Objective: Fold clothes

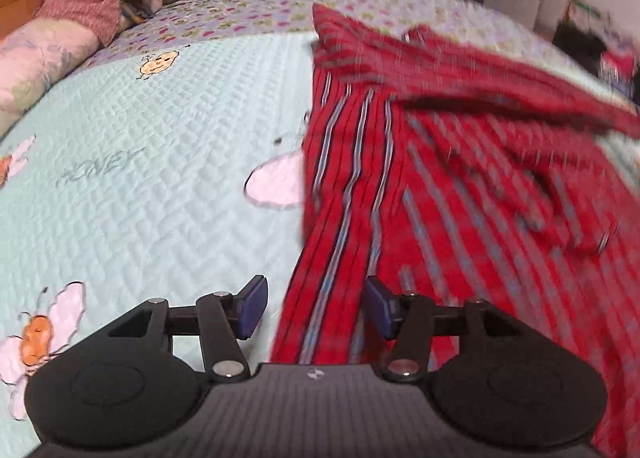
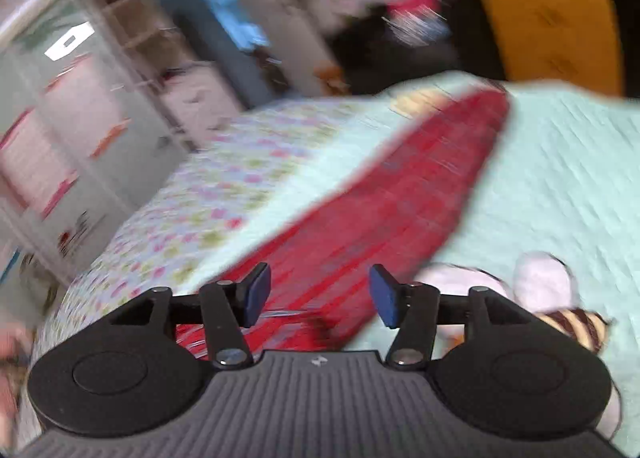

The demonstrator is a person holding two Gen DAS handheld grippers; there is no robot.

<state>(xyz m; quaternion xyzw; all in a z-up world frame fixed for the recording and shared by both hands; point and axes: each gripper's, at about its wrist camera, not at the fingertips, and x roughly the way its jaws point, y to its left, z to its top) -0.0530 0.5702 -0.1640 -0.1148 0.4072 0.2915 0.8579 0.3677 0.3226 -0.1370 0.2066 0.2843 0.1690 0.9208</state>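
Shirt (image 1: 420,186) on quilt (image 1: 140,130), 1 flap lapped over, still rumpled, not a neat fold. My left claw (image 1: 314,308) and right claw (image 2: 320,294) both gape, gripping nothing.

Red striped garment (image 1: 460,178) motion-blurred and cut off at right edge, shelves (image 2: 80,118) smeared beyond recognition

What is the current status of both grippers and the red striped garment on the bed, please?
Left gripper open, empty. Right gripper open, empty. Red striped garment spread rumpled on the quilted mint bedspread, not yet folded. Nothing in the way.
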